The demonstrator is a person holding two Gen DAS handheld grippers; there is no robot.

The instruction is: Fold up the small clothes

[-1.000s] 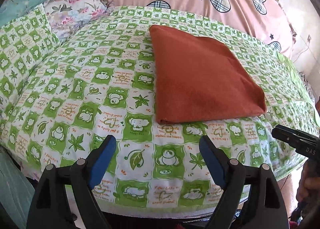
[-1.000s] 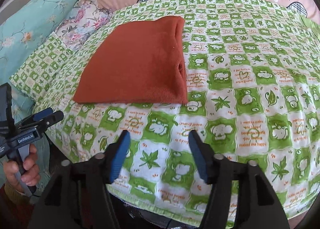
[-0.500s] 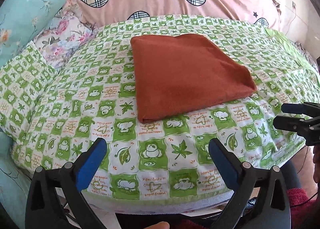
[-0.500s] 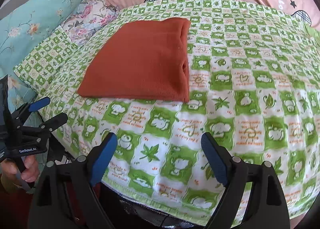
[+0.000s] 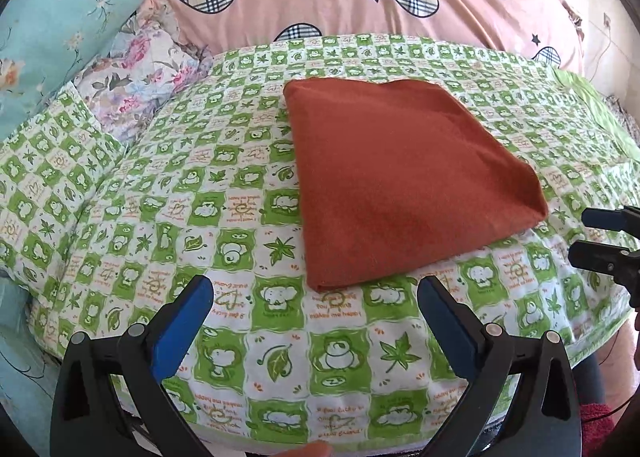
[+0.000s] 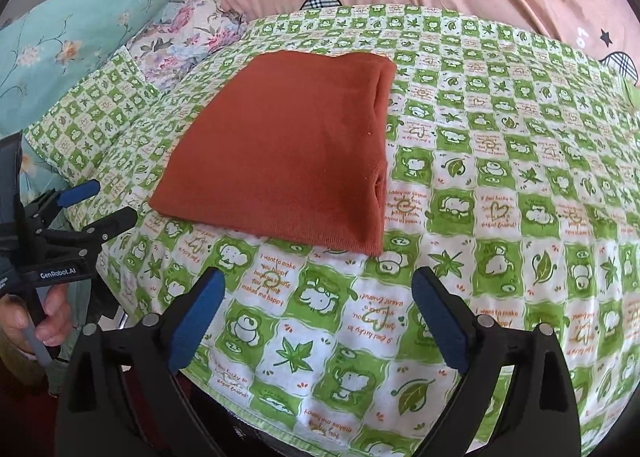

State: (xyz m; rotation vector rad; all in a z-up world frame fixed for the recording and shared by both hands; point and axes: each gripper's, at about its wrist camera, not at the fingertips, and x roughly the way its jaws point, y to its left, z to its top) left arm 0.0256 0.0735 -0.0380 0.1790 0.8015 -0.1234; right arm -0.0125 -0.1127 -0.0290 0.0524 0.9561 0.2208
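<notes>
Lying beyond left gripper (image 5: pixel 316 321): folded garment (image 5: pixel 400 185).

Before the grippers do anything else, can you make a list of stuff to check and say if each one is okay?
1. Left hand-held gripper open and holding nothing: ok.
2. Right hand-held gripper open and holding nothing: ok.
3. Orange cloth lies folded flat on the green blanket, touched by neither gripper: ok.
4. Cloth edges lined up: not ok on its right side in the right view, where layers gape a little near the front corner.
5. Whether more clothes wait to be folded: cannot tell, none show in either view.
6. Cloth sits well in from the blanket's front edge: ok.
</notes>
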